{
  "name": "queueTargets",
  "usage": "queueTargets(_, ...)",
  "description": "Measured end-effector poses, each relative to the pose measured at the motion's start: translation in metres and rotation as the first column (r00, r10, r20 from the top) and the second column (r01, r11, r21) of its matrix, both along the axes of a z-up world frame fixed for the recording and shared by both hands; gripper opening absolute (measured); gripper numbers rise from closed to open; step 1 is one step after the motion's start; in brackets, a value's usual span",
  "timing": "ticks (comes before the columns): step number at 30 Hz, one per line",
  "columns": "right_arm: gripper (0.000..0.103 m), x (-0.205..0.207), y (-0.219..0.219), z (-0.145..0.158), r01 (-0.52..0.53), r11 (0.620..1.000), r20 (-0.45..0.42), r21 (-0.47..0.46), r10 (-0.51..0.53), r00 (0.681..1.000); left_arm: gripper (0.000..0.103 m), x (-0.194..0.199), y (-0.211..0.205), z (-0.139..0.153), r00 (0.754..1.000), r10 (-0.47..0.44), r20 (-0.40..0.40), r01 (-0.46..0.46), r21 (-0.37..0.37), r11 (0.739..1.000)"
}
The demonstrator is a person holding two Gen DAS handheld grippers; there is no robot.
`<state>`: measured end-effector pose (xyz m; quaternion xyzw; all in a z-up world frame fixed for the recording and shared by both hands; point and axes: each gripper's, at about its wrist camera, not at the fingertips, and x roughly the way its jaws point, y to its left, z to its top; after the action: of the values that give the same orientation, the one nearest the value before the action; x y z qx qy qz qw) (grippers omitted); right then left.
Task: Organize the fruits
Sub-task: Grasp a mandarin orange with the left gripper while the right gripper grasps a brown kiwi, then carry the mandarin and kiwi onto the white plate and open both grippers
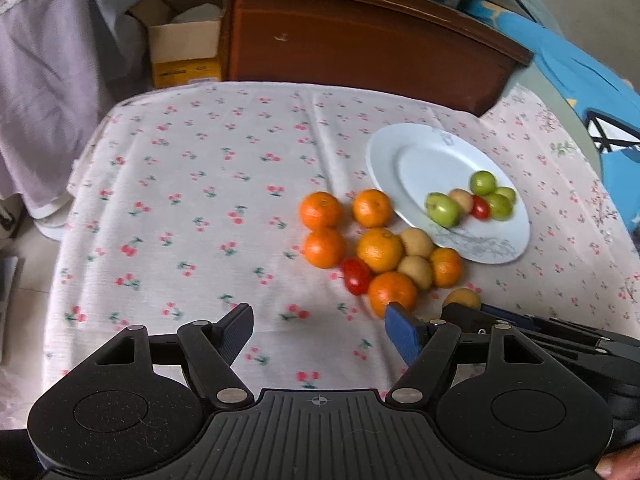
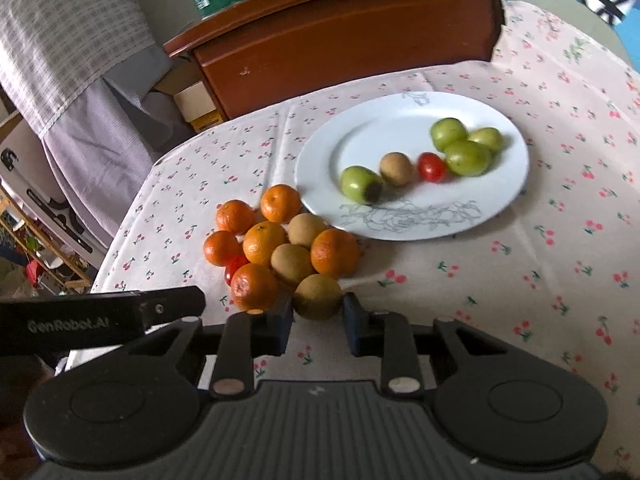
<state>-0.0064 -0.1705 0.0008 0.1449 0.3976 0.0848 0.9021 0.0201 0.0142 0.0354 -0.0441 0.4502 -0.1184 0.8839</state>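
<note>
A white plate [image 1: 384, 152] [image 2: 400, 120] holds several green fruits [image 2: 448, 133], one brown fruit [image 2: 396, 168] and a cherry tomato [image 2: 431, 166]. Beside it on the cloth lies a pile of oranges [image 1: 321, 210] [image 2: 264, 242], brown fruits [image 1: 416, 242] [image 2: 292, 263] and a red tomato [image 1: 356, 276]. My right gripper [image 2: 318, 322] has its jaws on both sides of the nearest brown fruit [image 2: 318, 296] [image 1: 462, 299]; its fingers touch or nearly touch it. My left gripper [image 1: 318, 332] is open and empty over bare cloth, left of the pile.
The table wears a cherry-print cloth [image 1: 200, 200]. A brown wooden cabinet [image 1: 360, 40] stands behind it, with a cardboard box [image 1: 184, 48] to its left. A blue cushion [image 1: 580, 80] lies at the far right. The left gripper's body [image 2: 100, 316] shows left of the pile.
</note>
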Motion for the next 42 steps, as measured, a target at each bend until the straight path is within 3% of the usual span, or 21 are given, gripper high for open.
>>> queueTargets(10,0.027,-0.017,-0.037,0.003,0.108,0.994,-0.014,0.013,-0.108,0.994,0.067,0.001,-0.030,-0.014,0.999,-0.046,-0.009,0.046,-0.069,0.997)
queueTargets(13,0.027,-0.018,-0.043,0.001,0.129,0.991,-0.031,0.025,-0.129,0.991,0.061,0.003,-0.038,-0.017,0.999,-0.049,-0.002,0.049,-0.071,0.996)
queueTargets(21,0.027,-0.020,-0.047,0.000,0.152,0.988,-0.039,0.036,-0.150,0.988,0.031,0.007,-0.046,-0.020,0.999,-0.041,0.028,0.042,-0.047,0.998)
queueTargets(42,0.027,-0.018,-0.041,0.004,0.121,0.990,-0.017,0.077,-0.120,0.993,0.029,-0.013,-0.042,-0.001,0.994,-0.046,0.099,0.048,-0.014,0.999)
